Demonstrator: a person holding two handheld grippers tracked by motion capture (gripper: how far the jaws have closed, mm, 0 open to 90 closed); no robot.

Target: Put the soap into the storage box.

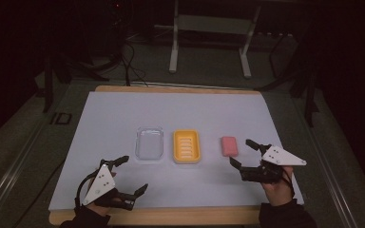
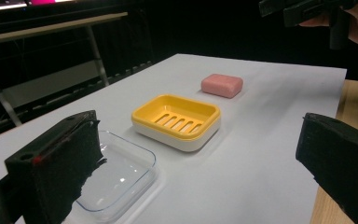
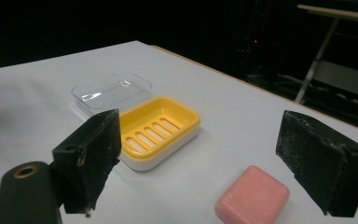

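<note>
Soap: pink bar [image 1: 229,146] lies flat on the white sheet [image 1: 123,114], right of the dish, touching neither gripper.
Soap dish: yellow slotted tray [image 1: 187,146] on a white base, mid-table, between lid and soap.
Lid: clear plastic cover [image 1: 149,143], probably the dish's lid, just left of the dish.
Right gripper: [image 1: 244,153] near the soap, jaws spread wide, nothing between them.
Left gripper: [image 1: 132,174] at the table's near-left edge, jaws wide apart, empty.

soap bar [image 1: 229,146] just ahead of right hand-held gripper [image 1: 245,153], soap dish [image 1: 187,146] to its left, clear lid [image 1: 149,143] further left, ahead of left hand-held gripper [image 1: 133,174], all on table [image 1: 123,114]
</note>
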